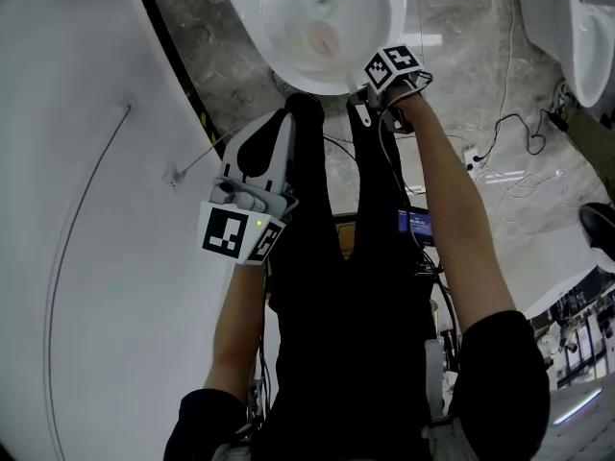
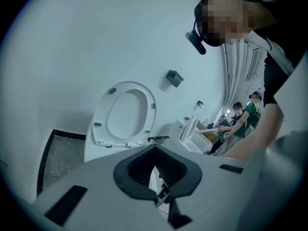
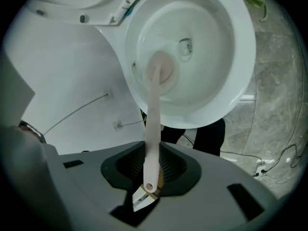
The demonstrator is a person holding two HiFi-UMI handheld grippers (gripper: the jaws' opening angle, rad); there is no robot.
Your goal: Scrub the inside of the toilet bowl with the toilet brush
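Brush: the toilet brush (image 3: 153, 129) was inside the toilet bowl (image 3: 239, 88), its round head low on the inner wall, just beside the outlet.
Handling: a pale, slim handle, probably light, stiff plastic. The head looked softer and likely to give under pressure. Wet porcelain would probably let it slide easily.
Hold: the grip sat close to the handle's far end, by the hanging hole. That gives long reach but, I judge, little leverage for hard scrubbing.
Right jaws: the right gripper (image 3: 148, 165) had its jaws closed on the handle, pads pressed to both sides.
Left jaws: the left gripper (image 2: 156, 174) had its jaws drawn together to a thin slit, with nothing between them.
Right arm: stretched forward and down, with the gripper over the bowl's near rim.
Left arm: bent and held back beside the body, well apart from the bowl, pointing toward the raised seat (image 2: 125, 112).
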